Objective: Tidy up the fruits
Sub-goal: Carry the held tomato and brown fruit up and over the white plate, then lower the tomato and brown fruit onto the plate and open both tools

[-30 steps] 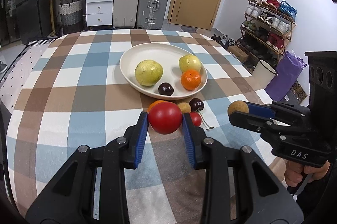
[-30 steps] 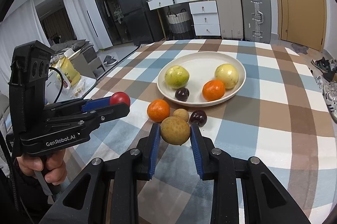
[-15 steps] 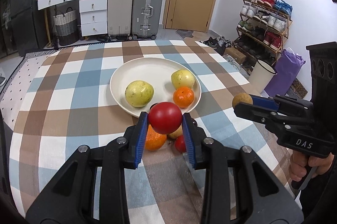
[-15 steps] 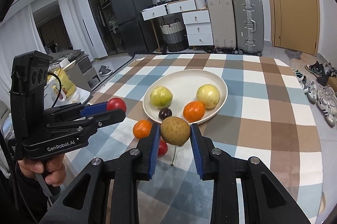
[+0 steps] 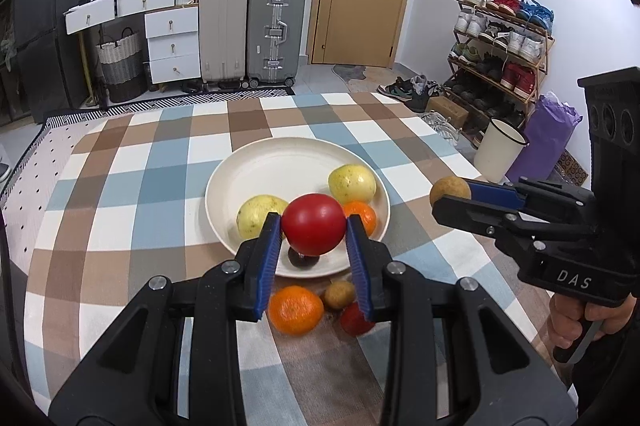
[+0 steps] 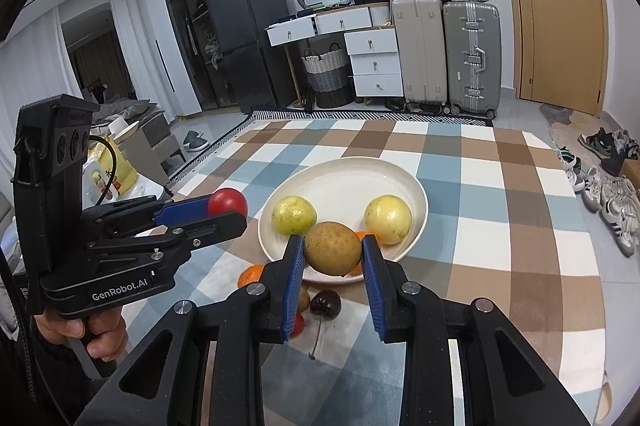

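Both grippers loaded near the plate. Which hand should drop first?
Probably left. Left gripper holds the red fruit over the plate near its front rim; right gripper, with the brown fruit, sits off the plate's right side.

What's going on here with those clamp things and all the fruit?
A person is sorting fruit onto a white plate using a hand-held gripper in each hand. The left hand-held gripper is clamped on a red round fruit, and the right hand-held gripper is clamped on a brownish round fruit; both are held up near the plate. Two yellow-green fruits and an orange already lie on the plate. Another orange, a dark cherry and a few small fruits wait on the checked tablecloth.
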`<state>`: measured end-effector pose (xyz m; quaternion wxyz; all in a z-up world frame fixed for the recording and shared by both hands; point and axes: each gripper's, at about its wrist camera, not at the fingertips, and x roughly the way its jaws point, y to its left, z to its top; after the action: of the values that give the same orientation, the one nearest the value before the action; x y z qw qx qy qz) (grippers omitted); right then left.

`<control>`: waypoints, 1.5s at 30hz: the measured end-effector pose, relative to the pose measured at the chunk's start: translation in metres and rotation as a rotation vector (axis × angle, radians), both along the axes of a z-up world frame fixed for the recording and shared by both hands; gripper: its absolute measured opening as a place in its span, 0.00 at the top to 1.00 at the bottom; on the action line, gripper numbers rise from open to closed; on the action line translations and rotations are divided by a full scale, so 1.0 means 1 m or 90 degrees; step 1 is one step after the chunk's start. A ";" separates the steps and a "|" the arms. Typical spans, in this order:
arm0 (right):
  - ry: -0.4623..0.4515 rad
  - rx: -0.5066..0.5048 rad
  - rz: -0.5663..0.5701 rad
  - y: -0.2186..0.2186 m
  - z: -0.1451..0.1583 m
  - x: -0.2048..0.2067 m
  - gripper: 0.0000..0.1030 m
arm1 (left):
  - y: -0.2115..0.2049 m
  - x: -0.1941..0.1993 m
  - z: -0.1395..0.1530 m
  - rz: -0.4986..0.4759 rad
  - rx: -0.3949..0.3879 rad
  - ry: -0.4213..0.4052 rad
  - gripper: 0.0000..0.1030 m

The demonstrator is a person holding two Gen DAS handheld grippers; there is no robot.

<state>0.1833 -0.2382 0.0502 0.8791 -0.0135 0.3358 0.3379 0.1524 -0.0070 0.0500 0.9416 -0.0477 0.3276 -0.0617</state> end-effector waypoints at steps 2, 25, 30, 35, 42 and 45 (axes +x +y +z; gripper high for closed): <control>0.000 0.003 0.002 0.003 0.000 0.005 0.71 | 0.002 0.007 0.000 0.003 -0.001 0.000 0.71; 0.034 -0.002 0.003 0.031 -0.030 0.056 0.71 | 0.003 0.071 -0.035 0.008 0.014 0.028 0.71; 0.041 -0.005 -0.001 0.033 -0.037 0.067 0.71 | 0.003 0.080 -0.041 0.008 0.016 0.032 0.71; 0.046 -0.010 0.002 0.037 -0.044 0.074 0.71 | 0.004 0.089 -0.048 0.009 0.021 0.038 0.71; 0.045 -0.021 0.002 0.044 -0.050 0.078 0.71 | 0.005 0.097 -0.055 0.013 0.023 0.037 0.71; 0.045 -0.023 0.001 0.044 -0.051 0.079 0.71 | 0.004 0.098 -0.055 0.015 0.024 0.036 0.71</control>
<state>0.2624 -0.1939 -0.0009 0.8661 -0.0173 0.3727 0.3327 0.2505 -0.0025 -0.0051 0.9332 -0.0358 0.3549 -0.0434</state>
